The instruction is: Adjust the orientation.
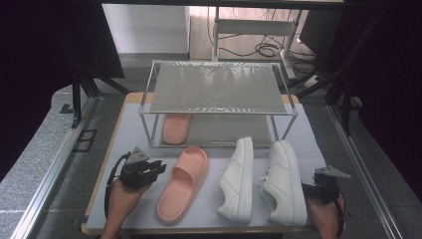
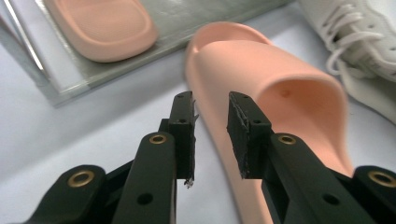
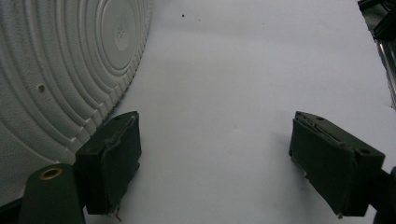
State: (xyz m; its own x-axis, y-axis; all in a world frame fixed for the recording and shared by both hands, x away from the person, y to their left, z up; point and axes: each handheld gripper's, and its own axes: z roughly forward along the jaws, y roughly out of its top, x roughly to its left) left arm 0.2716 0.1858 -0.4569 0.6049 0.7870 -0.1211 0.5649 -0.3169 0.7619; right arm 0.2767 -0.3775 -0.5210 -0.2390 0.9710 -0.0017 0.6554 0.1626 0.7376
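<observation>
White table mat — left hand-held gripper slightly spread beside pink slide | right wide apart

Inventory, located relative to the two-tier metal-framed shoe rack, quantity one:

- Pink foam slide sandals: two. One lies on the rack's lower shelf at its left end; one lies on the desk just in front of the rack.
- White lace-up sneakers: two. Both lie on the desk in front of the rack's right half, side by side.

Footwear total: four items.
</observation>
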